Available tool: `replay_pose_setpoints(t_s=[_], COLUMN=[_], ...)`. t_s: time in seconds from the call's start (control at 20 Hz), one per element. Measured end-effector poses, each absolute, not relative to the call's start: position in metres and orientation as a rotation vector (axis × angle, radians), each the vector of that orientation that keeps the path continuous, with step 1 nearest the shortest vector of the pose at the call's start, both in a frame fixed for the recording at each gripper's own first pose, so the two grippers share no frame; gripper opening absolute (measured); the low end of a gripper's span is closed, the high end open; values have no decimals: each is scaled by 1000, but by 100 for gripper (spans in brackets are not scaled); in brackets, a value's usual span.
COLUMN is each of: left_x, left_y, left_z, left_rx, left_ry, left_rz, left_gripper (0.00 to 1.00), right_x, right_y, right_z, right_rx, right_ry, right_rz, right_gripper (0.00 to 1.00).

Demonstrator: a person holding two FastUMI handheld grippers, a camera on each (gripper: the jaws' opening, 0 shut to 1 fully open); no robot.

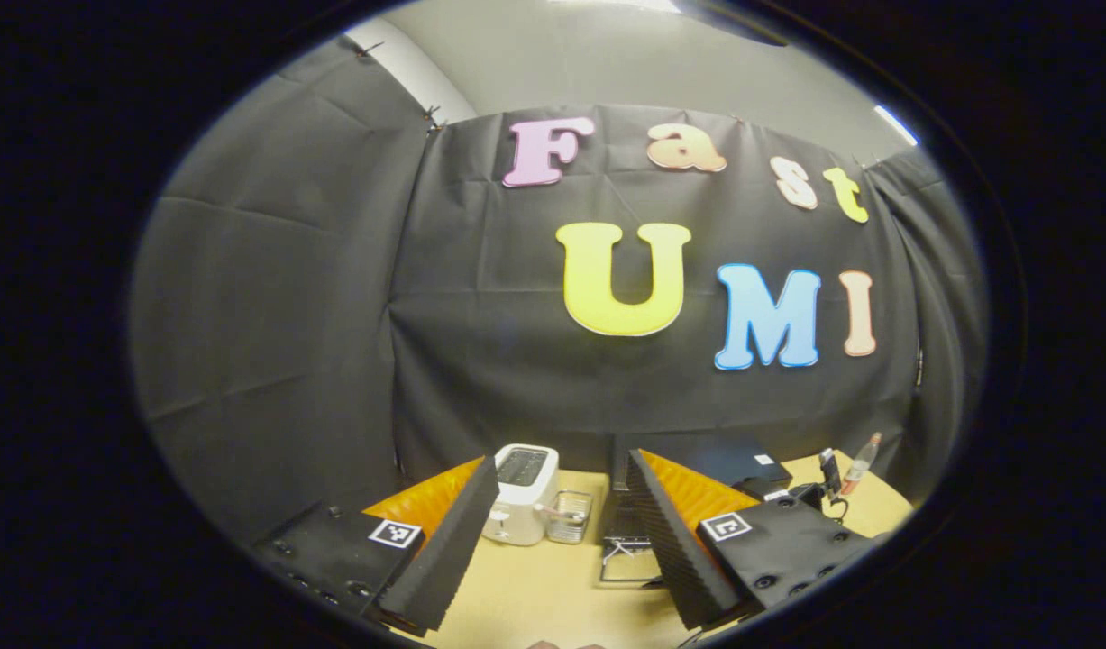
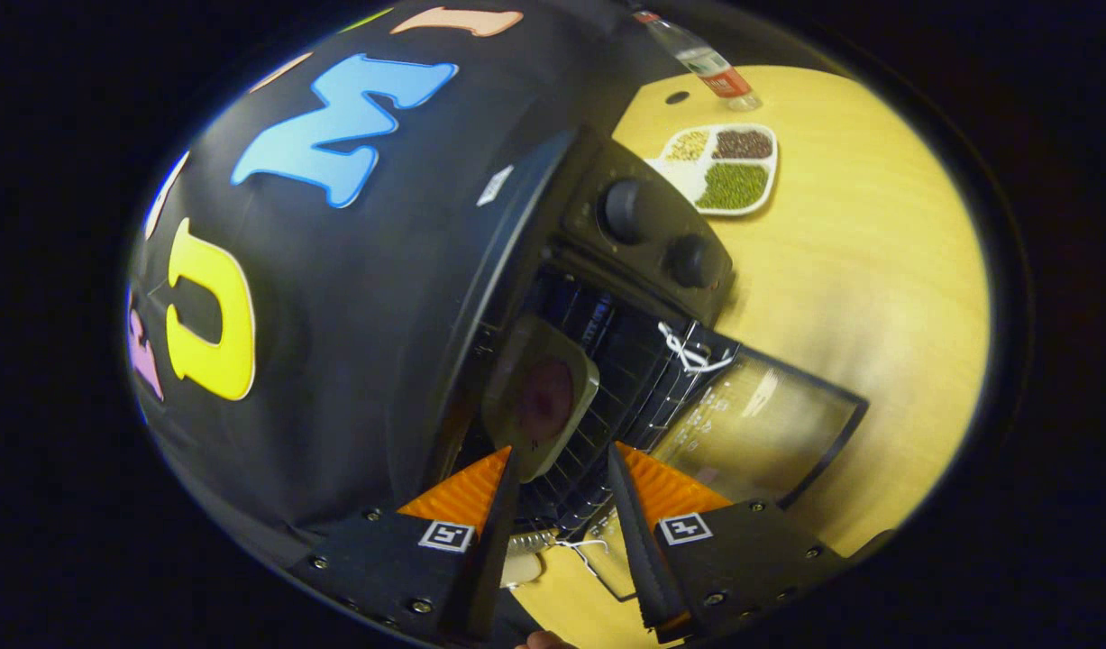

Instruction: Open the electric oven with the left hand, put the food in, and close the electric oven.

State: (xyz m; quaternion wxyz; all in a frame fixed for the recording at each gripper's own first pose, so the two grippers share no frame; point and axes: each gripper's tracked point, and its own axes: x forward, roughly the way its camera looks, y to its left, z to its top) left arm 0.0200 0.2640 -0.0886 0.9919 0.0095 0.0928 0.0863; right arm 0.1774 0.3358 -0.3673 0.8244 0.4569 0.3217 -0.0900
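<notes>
Food tray sits on oven rack; we've both grippers, right & left, released, empty. Next: close door w/ left.

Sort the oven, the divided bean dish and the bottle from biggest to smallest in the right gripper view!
1. Oven, biggest.
2. Bean dish.
3. Bottle, smallest looking, but it is farthest and cut off by the edge, so dish versus bottle is unsure.

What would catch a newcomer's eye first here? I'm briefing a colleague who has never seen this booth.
In the right gripper view, the black oven stands with its glass door dropped open onto the wooden table, and a plate of food sits on its rack. A divided tray of beans lies beyond it. In the left gripper view, a white toaster stands at the wall.
</notes>
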Motion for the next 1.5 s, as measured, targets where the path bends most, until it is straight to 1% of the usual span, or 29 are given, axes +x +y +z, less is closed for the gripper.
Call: replay_pose_setpoints(t_s=[0.05, 0.1, 0.15, 0.2, 0.25, 0.3, 0.35, 0.5, 0.55, 0.6, 0.85, 0.95, 1.0, 1.2, 1.25, 1.3, 1.35, 1.45, 1.5], left_x=[23, 26, 28, 31, 33, 35, 38, 47, 50, 52, 58, 62, 64, 74, 76, 78, 79, 82, 81], left_y=[255, 244, 234, 223, 213, 201, 192, 161, 150, 140, 95, 83, 81, 70, 68, 67, 67, 68, 67], left_z=[-88, -91, -93, -98, -101, -105, -106, -97, -92, -89, -66, -66, -69, -106, -112, -120, -130, -152, -170], left_rx=[13, 7, 2, -1, -3, 1, 7, -9, -8, 0, 36, 37, 40, 40, 36, 35, 37, 40, 43], left_ry=[185, 185, 190, 200, 207, 210, 211, 186, 172, 161, 106, 106, 110, 228, 248, 270, 299, 371, 430], left_rz=[161, 143, 128, 109, 91, 69, 55, 6, -10, -22, -77, -86, -77, -74, -72, -73, -71, -62, -64], left_gripper=[97, 97, 100, 97, 100, 100, 100, 100, 100, 100, 100, 91, 100, 100, 91, 97, 100, 100, 100], right_x=[168, 161, 155, 150, 142, 133, 127, 102, 87, 85, 55, 53, 54, 62, 64, 66, 68, 70, 72], right_y=[325, 310, 296, 284, 271, 260, 249, 228, 217, 207, 150, 141, 135, 124, 120, 117, 114, 109, 106], right_z=[-355, -339, -321, -301, -281, -256, -232, -160, -139, -118, -47, -43, -48, -52, -52, -53, -55, -59, -63], right_rx=[899, 820, 745, 663, 577, 505, 441, 270, 221, 178, 17, 2, 13, 40, 40, 42, 44, 48, 48], right_ry=[676, 650, 609, 575, 547, 506, 458, 310, 258, 211, 64, 43, 42, 58, 57, 59, 65, 83, 92], right_rz=[-163, -134, -105, -69, -35, -3, 27, 123, 135, 137, 80, 70, 71, 81, 83, 82, 83, 88, 88], right_gripper=[60, 60, 60, 60, 60, 62, 69, 78, 88, 99, 98, 98, 98, 98, 98, 98, 98, 98, 98])
